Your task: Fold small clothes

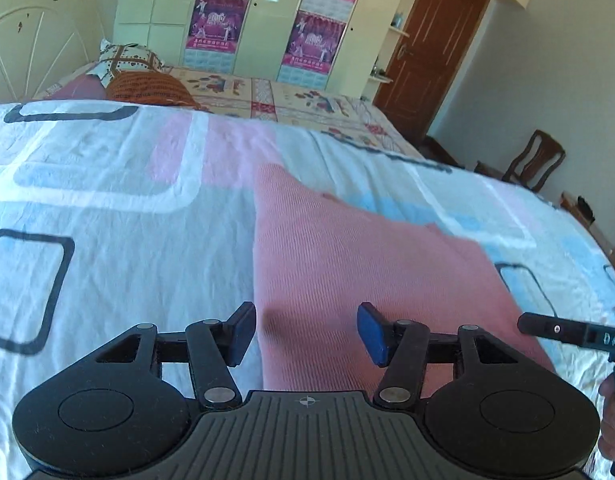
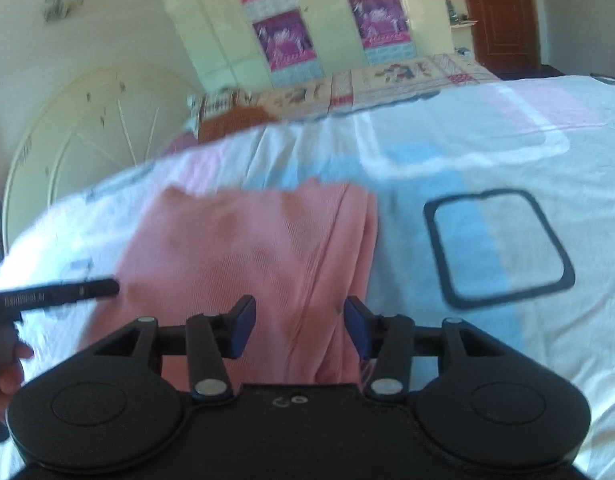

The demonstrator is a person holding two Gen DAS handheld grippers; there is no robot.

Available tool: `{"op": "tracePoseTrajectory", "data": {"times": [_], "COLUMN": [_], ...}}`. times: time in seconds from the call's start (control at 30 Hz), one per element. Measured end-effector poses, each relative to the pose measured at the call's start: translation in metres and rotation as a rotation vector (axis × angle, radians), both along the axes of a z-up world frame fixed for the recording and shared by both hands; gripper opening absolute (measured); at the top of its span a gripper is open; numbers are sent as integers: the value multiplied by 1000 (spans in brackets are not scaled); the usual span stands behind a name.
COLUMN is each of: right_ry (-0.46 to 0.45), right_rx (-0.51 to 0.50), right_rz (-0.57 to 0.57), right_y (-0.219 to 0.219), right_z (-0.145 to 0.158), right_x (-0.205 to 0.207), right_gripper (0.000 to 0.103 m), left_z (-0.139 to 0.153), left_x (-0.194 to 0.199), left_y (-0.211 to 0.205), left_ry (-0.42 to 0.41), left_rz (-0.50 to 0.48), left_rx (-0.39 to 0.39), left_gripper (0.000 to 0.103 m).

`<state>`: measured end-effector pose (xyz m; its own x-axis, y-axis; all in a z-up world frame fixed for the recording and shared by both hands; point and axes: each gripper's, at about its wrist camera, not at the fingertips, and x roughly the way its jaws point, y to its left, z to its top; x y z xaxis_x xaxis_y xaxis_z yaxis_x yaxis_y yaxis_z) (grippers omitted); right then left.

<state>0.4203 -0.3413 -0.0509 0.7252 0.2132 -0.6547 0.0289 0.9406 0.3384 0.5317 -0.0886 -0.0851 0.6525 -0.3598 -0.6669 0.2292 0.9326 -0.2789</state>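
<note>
A pink knit garment [image 1: 347, 264] lies flat on the bed sheet [image 1: 107, 208], partly folded. My left gripper [image 1: 307, 334] is open and empty, its fingers above the garment's near left edge. The garment also shows in the right wrist view [image 2: 243, 248], with a folded layer along its right side. My right gripper [image 2: 299, 330] is open and empty above the garment's near right edge. The other gripper's black body shows at the right edge of the left wrist view [image 1: 571, 332] and at the left edge of the right wrist view [image 2: 55, 294].
The sheet is white with pink, blue and grey blocks and black outlined squares [image 2: 495, 246]. A second bed with a patterned cover [image 1: 291, 100], pillows [image 1: 127, 60] and a headboard [image 1: 31, 48] lies beyond. A wardrobe [image 1: 263, 16], door [image 1: 431, 48] and wooden chair [image 1: 535, 160] stand behind.
</note>
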Motion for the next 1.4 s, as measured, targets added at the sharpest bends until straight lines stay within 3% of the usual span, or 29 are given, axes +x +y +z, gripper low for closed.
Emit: {"op": "tracePoseTrajectory", "data": {"times": [0.17, 0.2, 0.23, 0.37, 0.43, 0.53, 0.57, 0.63, 0.67, 0.73, 0.87, 0.97, 1.0, 1.03, 1.17, 1.2, 1.27, 1.33, 1.37, 1.4], "right_ry": [85, 100, 94, 58, 71, 112, 104, 61, 33, 25, 64, 131, 148, 153, 86, 86, 131, 180, 179, 173], "right_rx": [118, 118, 109, -11, -36, 7, 12, 32, 49, 73, 122, 129, 89, 52, 26, 9, -4, -34, -42, -43], "right_rz": [-56, -41, -25, -19, -54, -60, -72, -95, -83, -28, 24, 55, 65, 68, 39, 39, 42, 65, 60, 36], "right_y": [-31, -31, -29, -26, -33, -40, -40, -41, -40, -34, -18, -3, 4, 8, -4, -7, -11, -6, -5, -6], "right_z": [-18, -21, -22, -17, -22, -31, -24, -7, 0, 8, 8, -2, -7, -10, 6, 7, -3, -18, -17, -12], "right_x": [58, 66, 71, 77, 81, 86, 81, 60, 45, 13, -36, -52, -51, -50, -57, -58, -56, -51, -51, -53], "right_gripper": [37, 25, 8, 4, 2, 8, 15, 49, 50, 39, 37, 31, 7, 4, 3, 3, 3, 5, 8, 20], "left_z": [-11, -14, -17, -24, -28, -29, -24, -14, -12, -11, -20, -29, -31, -31, -16, -19, -35, -38, -34, -26], "left_x": [34, 39, 44, 55, 60, 59, 54, 32, 19, -10, -54, -63, -63, -60, -68, -68, -69, -82, -87, -92], "left_y": [-1, -3, -5, -9, -15, -17, -14, -4, 1, 11, 27, 33, 33, 33, 29, 28, 18, 11, 10, 12], "left_ry": [44, 51, 57, 77, 93, 95, 86, 48, 38, 26, 41, 76, 83, 92, 39, 62, 125, 85, 86, 61], "left_rz": [-14, -16, -19, -18, -20, -4, 2, -4, -6, -11, 4, 22, 26, 30, -11, -24, -49, -85, -90, -91], "left_rx": [-52, -54, -49, -63, -28, -28, -47, -90, -99, -103, -102, -126, -122, -122, -131, -132, -13, 75, 90, 78], "left_gripper": [56, 56, 56, 61, 64, 68, 68, 68, 68, 68, 68, 68, 68, 68, 68, 68, 68, 68, 68, 68]}}
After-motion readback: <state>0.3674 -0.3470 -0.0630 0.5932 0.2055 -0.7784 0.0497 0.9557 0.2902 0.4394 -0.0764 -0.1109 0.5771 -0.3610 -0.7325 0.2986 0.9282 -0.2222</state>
